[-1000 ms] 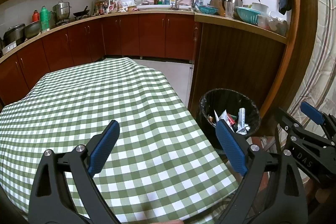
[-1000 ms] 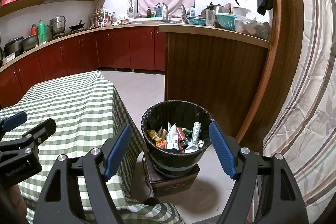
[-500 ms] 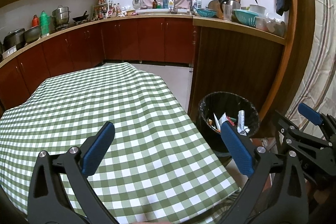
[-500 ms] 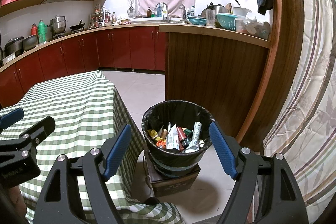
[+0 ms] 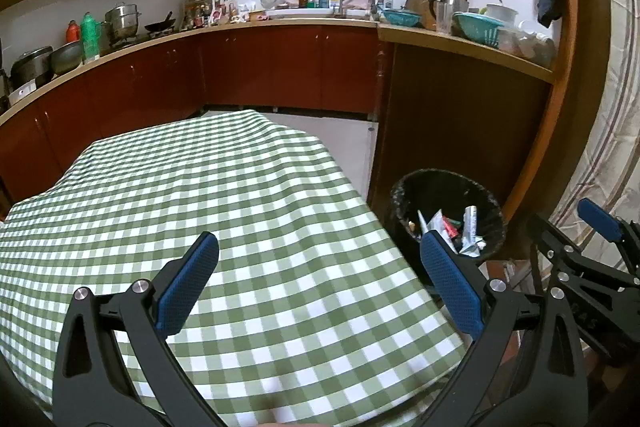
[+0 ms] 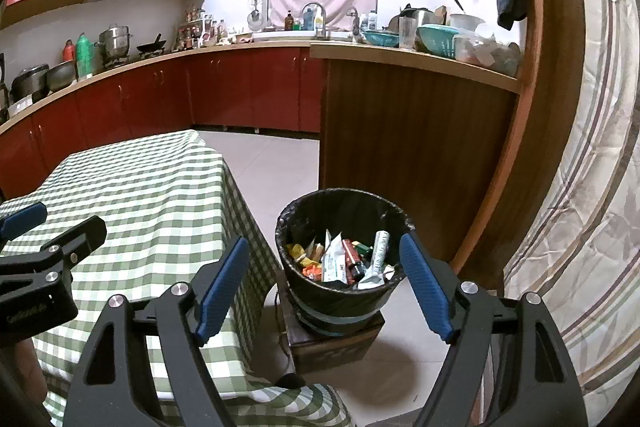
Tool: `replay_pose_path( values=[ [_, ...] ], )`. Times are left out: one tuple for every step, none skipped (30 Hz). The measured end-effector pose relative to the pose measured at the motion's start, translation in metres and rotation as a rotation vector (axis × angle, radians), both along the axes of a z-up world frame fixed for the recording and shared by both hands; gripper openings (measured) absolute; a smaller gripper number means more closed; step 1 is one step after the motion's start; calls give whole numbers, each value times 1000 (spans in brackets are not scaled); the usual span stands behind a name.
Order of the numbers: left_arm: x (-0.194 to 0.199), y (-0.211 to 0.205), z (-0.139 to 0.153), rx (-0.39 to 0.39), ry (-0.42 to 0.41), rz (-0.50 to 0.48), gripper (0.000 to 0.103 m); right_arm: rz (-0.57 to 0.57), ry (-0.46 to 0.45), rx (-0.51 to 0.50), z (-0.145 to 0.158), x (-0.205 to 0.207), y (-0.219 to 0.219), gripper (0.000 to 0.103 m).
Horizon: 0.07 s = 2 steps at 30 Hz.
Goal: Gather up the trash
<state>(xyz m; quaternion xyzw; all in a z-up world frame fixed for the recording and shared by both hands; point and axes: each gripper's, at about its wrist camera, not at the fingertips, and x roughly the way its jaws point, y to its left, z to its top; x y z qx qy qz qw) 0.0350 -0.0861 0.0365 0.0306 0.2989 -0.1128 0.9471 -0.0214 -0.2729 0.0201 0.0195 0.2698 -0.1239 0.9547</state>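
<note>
Beside the checked counter point(image 5: 248, 211), both the left tool point(image 5: 320, 283) and right tool point(image 6: 324, 279) gape empty, trash point(image 6: 340, 259) seemingly binned point(image 6: 344, 199); nothing left to grab.

The right claw point(image 6: 324, 283), spread wide and empty, frames the trash-filled bin point(image 6: 340, 291) beside the checkered table point(image 6: 152, 195).

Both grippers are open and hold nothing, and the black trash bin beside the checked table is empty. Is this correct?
Not fully. The black trash bin is not empty: the right wrist view shows wrappers and tubes inside it. The rest holds: the left gripper and right gripper are open, holding nothing, beside the checked table.
</note>
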Motion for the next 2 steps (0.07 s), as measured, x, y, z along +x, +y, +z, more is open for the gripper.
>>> replay_pose_path(
  values=[
    [1, 3, -1, -2, 6, 4, 98, 3, 2, 0, 1, 1, 1, 76],
    [3, 6, -2, -5, 11, 8, 98, 9, 5, 0, 1, 3, 3, 77]
  ],
)
